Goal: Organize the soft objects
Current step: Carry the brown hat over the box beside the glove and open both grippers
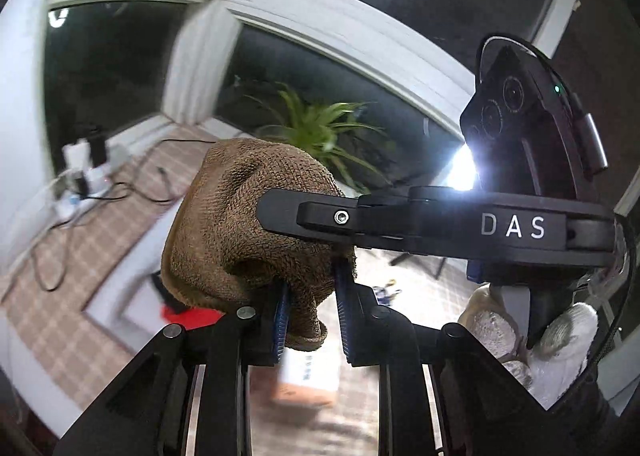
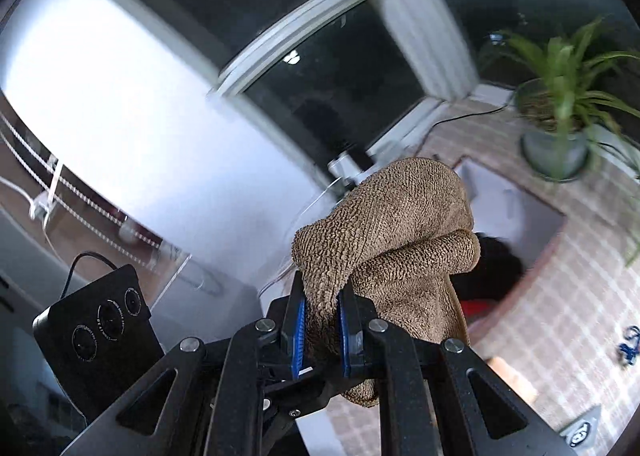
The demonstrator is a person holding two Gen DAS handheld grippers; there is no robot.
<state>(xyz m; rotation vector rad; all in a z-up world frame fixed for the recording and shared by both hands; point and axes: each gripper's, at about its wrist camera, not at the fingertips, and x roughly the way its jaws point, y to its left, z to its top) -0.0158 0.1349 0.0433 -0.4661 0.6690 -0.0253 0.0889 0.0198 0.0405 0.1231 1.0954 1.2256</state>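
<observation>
Dark window panes in white frames fill the background above a checked floor, where a potted plant [image 2: 560,104] stands. Both grippers are raised and pinch the same brown towel [image 1: 240,224]: the left gripper [image 1: 310,316] is closed on its lower fold, and the right gripper [image 2: 322,332] clamps a bunched edge between its blue pads [image 2: 298,336], so the cloth hangs in the air between them.
</observation>
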